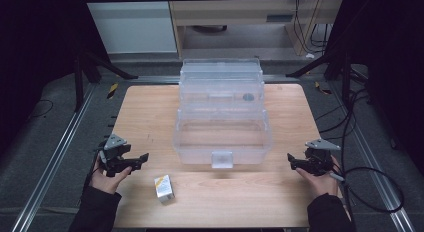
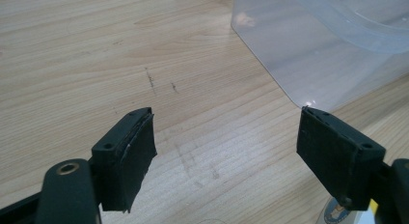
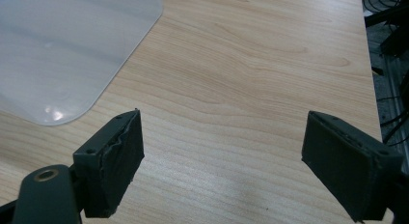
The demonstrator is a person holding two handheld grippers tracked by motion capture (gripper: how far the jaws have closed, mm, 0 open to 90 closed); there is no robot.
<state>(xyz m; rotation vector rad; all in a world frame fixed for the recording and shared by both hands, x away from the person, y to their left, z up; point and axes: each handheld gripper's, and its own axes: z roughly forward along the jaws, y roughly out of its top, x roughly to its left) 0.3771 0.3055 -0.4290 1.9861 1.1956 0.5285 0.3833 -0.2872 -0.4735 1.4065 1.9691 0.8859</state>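
Resting on table [image 1: 150,99]: one clear box [image 1: 222,119], one carton [image 1: 164,188], two grippers

Dim room; grey floor [image 1: 60,137]; wooden table [image 1: 145,107]

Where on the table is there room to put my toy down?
Bare wood lies left of the clear plastic box, out to the table edge, and likewise on its right. The front edge right of the small carton is free too. It is crowded in the middle, where the box sits, and near the left gripper and right gripper.
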